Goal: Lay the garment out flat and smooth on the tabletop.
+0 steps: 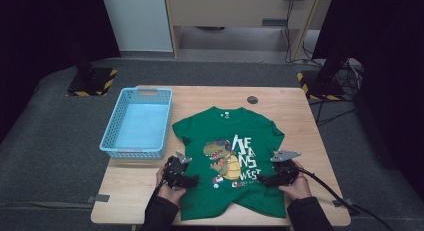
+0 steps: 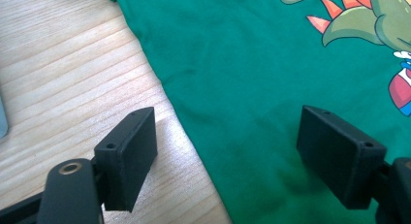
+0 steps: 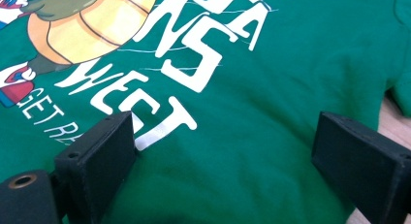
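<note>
A green T-shirt (image 1: 235,161) with a dinosaur print and white lettering lies flat, front up, on the wooden table (image 1: 300,111). My left gripper (image 1: 192,180) is open over the shirt's left side edge; in the left gripper view its jaws straddle that edge, one over bare wood, the other over the green T-shirt (image 2: 252,88). My right gripper (image 1: 264,181) is open at the shirt's right side. In the right gripper view its jaws stand wide apart just above the green T-shirt (image 3: 271,103), near the white lettering. Neither gripper pinches any cloth.
An empty light-blue plastic basket (image 1: 109,141) sits at the table's left. A small dark round disc (image 1: 252,99) lies near the far edge. Bare wood lies to the right of the shirt and along the near left corner. Two dark stands rise beyond the table.
</note>
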Tool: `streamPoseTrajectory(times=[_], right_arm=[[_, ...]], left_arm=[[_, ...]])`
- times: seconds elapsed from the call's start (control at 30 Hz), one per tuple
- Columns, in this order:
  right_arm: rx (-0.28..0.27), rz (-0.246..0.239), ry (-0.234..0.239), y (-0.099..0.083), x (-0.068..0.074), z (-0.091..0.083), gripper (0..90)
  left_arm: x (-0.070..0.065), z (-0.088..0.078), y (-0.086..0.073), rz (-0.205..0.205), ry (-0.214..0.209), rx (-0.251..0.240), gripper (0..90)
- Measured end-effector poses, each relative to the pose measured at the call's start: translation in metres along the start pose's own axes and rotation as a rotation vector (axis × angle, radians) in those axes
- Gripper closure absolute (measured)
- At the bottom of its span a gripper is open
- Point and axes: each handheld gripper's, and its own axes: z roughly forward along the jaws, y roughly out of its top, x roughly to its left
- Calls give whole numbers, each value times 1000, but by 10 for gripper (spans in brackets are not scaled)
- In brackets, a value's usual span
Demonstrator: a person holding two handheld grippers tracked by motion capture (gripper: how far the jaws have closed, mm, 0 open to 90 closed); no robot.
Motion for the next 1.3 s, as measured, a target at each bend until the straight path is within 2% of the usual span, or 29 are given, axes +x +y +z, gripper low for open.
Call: streamPoseTrajectory(times=[0.1, 0.17, 0.27, 0.33, 0.43, 0.53, 0.63, 0.77, 0.83, 0.93, 1.07, 1.17, 1.23, 1.3], right_arm=[[-4, 9, -23, 0, 0, -1, 91], [-21, -1, -74, 1, -1, -5, 95], [-76, 36, -112, 6, -8, -14, 100], [-102, 64, -120, 10, -14, -18, 100], [-117, 93, -125, 18, -21, -17, 112], [-130, 100, -164, 30, -27, -13, 164], [-130, 97, -206, 42, -35, -9, 208], [-153, 133, -250, 51, -50, -3, 279], [-154, 151, -270, 52, -58, 2, 329], [-139, 188, -308, 53, -74, 11, 420], [-122, 222, -348, 53, -89, 21, 515], [-114, 241, -346, 51, -97, 27, 544], [-95, 252, -347, 49, -100, 32, 562], [-91, 251, -349, 48, -101, 36, 623]], left_arm=[[1, 0, 1, 0, -5, 5, 216], [1, 0, 1, 0, -33, -2, 220], [1, -2, 5, -4, -75, -37, 214], [-1, -5, 11, 13, -73, -59, 207], [-2, -9, 20, 11, -78, -102, 208], [-5, -8, 28, 18, -76, -123, 206], [-9, -1, 30, 42, -75, -121, 205], [-13, 9, 27, 55, -86, -101, 204], [-13, 13, 25, 45, -100, -90, 202], [-11, 18, 22, 38, -97, -80, 202], [-12, 21, 19, 64, -71, -69, 188], [-15, 22, 19, 80, -55, -72, 181], [-15, 22, 18, 78, -54, -79, 178], [-15, 22, 16, 76, -54, -98, 179]])
